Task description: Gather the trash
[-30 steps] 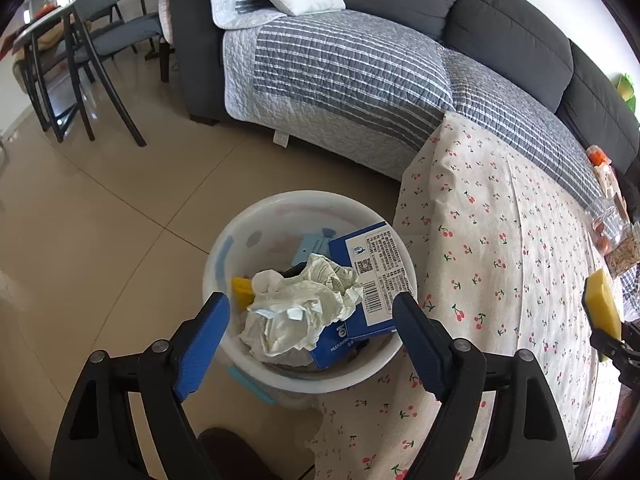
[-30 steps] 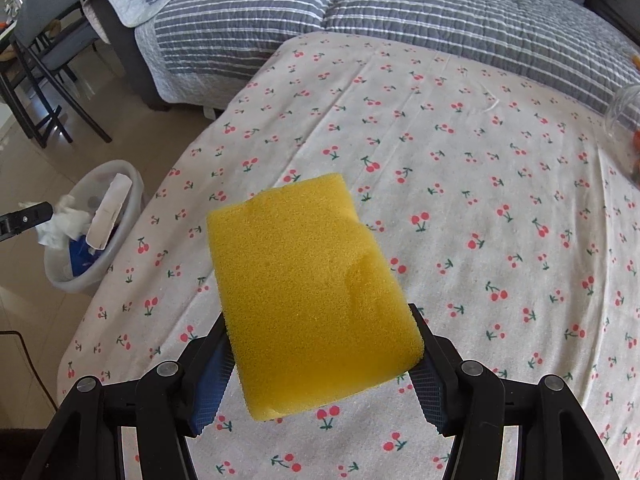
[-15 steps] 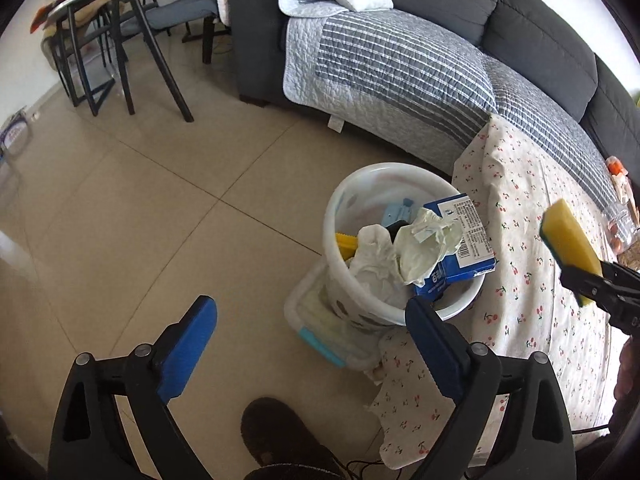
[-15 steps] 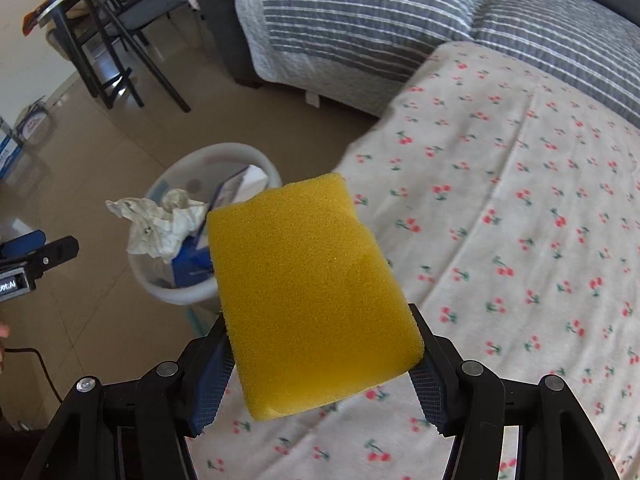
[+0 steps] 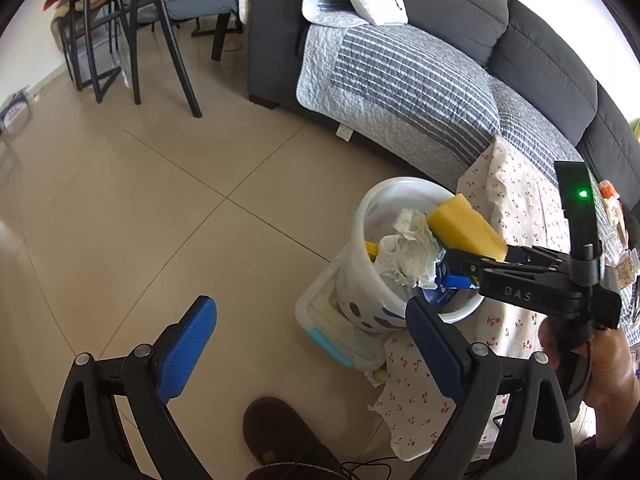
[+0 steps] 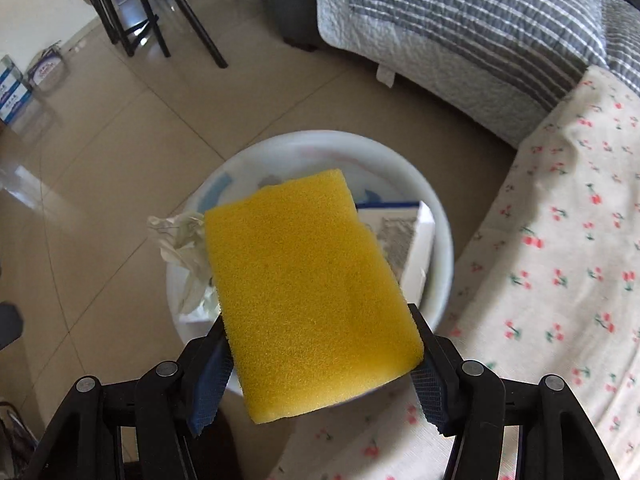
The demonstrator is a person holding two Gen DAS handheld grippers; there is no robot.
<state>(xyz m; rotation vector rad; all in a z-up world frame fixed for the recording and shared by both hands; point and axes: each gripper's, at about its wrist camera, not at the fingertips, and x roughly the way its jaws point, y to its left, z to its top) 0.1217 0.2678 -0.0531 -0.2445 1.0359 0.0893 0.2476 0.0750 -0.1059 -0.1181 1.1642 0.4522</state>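
Note:
A yellow sponge [image 6: 308,284] is clamped between the blue pads of my right gripper [image 6: 320,376], which hangs right over the white trash bin [image 6: 436,220]. From the left wrist view the same sponge [image 5: 466,228] and right gripper [image 5: 476,258] sit above the bin [image 5: 360,280]. Crumpled white paper [image 5: 408,248] and a blue and white carton [image 6: 404,240] fill the bin. My left gripper [image 5: 312,344] is wide open over bare floor tiles, left of the bin, with nothing between its fingers.
The bin stands against a low table under a cherry-print cloth [image 5: 516,200]. A clear lidded box [image 5: 332,328] lies at the bin's foot. A grey sofa with a striped quilt [image 5: 400,80] runs behind; chairs [image 5: 132,40] stand far left. A slippered foot [image 5: 280,436] is below.
My right gripper carried the sponge leftward from over the cloth to above the bin. My left gripper drew back and left from the bin and its jaws spread a little wider.

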